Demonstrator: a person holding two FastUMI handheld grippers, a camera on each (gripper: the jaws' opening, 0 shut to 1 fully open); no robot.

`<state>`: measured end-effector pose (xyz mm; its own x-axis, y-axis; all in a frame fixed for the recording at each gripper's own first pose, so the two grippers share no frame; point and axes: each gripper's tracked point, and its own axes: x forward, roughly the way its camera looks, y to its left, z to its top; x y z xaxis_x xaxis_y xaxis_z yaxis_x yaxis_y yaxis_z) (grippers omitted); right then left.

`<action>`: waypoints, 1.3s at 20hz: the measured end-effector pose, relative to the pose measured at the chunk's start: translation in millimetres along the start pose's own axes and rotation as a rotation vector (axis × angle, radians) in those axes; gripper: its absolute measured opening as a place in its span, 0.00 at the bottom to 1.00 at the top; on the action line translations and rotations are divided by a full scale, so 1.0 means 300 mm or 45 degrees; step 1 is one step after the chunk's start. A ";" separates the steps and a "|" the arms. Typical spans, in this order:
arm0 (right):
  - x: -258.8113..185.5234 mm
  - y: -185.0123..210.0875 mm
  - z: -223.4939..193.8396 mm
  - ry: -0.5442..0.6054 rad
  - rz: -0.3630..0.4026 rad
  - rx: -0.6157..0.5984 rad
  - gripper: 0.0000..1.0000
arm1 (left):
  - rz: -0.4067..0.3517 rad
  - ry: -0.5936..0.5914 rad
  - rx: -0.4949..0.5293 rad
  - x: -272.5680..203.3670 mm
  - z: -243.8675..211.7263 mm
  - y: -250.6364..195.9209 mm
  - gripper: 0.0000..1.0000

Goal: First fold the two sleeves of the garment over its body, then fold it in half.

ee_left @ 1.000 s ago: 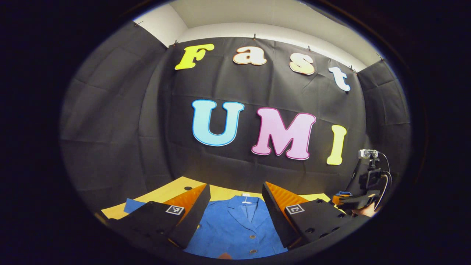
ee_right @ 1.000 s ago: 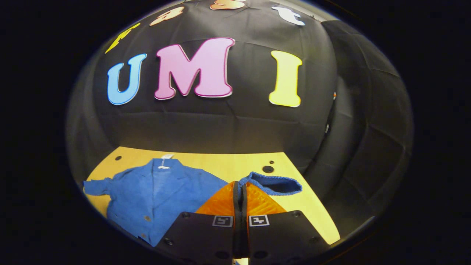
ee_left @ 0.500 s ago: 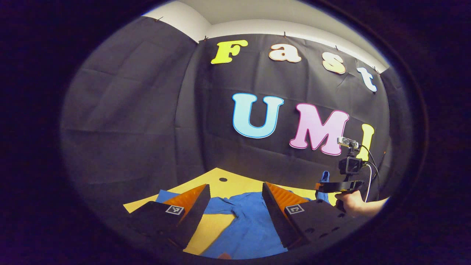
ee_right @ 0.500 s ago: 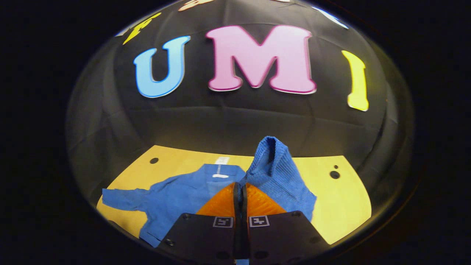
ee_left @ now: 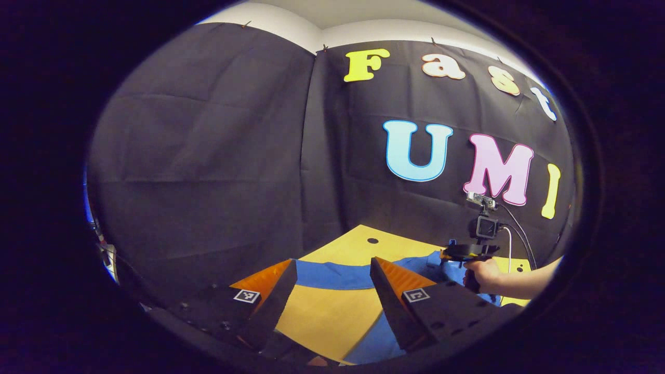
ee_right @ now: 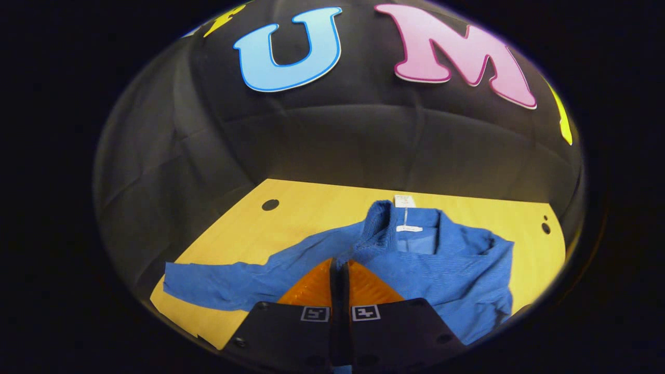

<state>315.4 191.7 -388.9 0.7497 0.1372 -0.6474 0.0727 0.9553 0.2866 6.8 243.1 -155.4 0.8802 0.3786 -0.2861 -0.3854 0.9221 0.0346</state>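
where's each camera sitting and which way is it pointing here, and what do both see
Left gripper view: rides the left gripper, its fingers apart, low over the table, facing the booth's corner; farther right, a hand holds the right gripper.
Right gripper view: rides the right gripper, fingers together on the right sleeve carried over the shirt, looking down toward the collar; the left sleeve lies spread out.
Both see the shirt, the table and the back wall.
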 end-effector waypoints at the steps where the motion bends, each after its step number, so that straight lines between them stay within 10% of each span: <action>1: 0.025 0.017 -0.002 0.004 0.015 0.046 0.00 | 0.011 0.003 0.004 0.003 -0.004 0.014 0.82; 14: 0.143 0.146 -0.285 0.349 0.218 0.261 0.14 | -0.050 0.049 0.038 0.073 -0.038 -0.060 0.82; 18: 0.078 0.165 -0.234 0.276 0.307 0.168 0.96 | -0.065 0.052 -0.002 0.087 -0.037 -0.077 0.82; 23: -0.092 0.085 -0.037 -0.012 0.246 -0.141 0.98 | -0.033 0.038 0.046 0.151 -0.049 -0.021 0.82; 24: -0.162 0.056 0.011 -0.077 0.215 -0.203 0.86 | -0.027 0.027 0.057 0.171 -0.044 -0.013 0.82; 26: -0.320 0.004 0.114 -0.235 0.166 -0.270 0.99 | 0.002 0.024 0.062 0.217 -0.033 0.010 0.82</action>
<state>266.0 170.6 -302.2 0.8519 0.2305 -0.4703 -0.1559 0.9689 0.1924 60.2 269.6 -183.5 0.8740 0.3789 -0.3043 -0.3725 0.9245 0.0813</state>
